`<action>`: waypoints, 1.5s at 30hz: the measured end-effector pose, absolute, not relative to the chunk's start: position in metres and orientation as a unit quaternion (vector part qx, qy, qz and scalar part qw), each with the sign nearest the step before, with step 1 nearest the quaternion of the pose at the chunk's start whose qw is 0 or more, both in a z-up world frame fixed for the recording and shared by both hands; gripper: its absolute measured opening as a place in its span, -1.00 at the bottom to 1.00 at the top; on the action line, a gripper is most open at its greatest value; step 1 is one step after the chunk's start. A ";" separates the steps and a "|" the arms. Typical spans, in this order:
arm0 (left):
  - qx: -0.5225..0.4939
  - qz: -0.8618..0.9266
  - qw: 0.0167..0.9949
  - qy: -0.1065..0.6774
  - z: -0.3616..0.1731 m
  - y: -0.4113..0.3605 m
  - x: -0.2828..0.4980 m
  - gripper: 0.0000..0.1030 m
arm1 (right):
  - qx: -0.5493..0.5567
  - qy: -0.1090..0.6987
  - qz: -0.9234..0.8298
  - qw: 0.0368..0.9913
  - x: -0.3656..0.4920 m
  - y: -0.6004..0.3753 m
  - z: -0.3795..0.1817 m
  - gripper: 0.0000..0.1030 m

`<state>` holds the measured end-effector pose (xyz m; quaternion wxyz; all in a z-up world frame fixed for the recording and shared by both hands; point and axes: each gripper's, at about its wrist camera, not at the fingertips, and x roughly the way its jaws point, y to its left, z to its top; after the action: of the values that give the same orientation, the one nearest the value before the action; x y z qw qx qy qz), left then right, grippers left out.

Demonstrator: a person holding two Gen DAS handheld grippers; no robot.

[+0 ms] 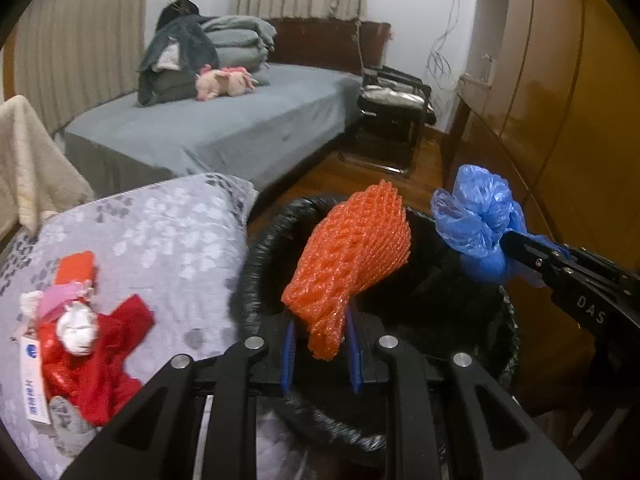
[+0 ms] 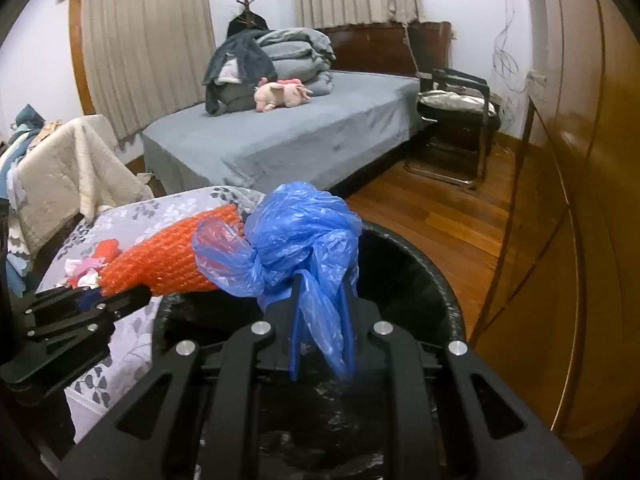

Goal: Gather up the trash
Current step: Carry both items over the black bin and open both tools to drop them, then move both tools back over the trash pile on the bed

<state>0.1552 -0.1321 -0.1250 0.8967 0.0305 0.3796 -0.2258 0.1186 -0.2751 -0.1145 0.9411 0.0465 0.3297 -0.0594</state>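
Note:
My left gripper point(image 1: 320, 340) is shut on an orange foam net point(image 1: 348, 256) and holds it over the black-lined trash bin point(image 1: 256, 240). My right gripper point(image 2: 324, 312) is shut on a crumpled blue plastic bag point(image 2: 304, 232), also over the bin point(image 2: 440, 280). In the left wrist view the right gripper point(image 1: 516, 248) with the blue bag point(image 1: 476, 216) is at the right. In the right wrist view the left gripper point(image 2: 116, 300) with the orange net point(image 2: 168, 260) is at the left. More trash, a red plastic bag point(image 1: 88, 360) with a white tissue wad point(image 1: 78, 328), lies on the floral cushion point(image 1: 160, 240).
A grey bed point(image 2: 300, 132) with folded blankets and a pink plush toy point(image 2: 280, 96) stands behind. A black chair point(image 2: 460, 120) is at the back right. A wooden wardrobe point(image 2: 580, 200) runs along the right. A cream blanket point(image 2: 72, 172) drapes at the left.

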 end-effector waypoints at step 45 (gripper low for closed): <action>-0.008 0.011 0.947 0.321 -0.105 0.081 0.128 0.71 | 0.013 0.296 0.086 0.951 0.165 -0.117 -0.103 0.85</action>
<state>0.1278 0.0813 -0.1055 0.9468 -0.0084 0.3215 0.0106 0.1645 -0.1168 -0.1030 0.9513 0.0130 0.2958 0.0857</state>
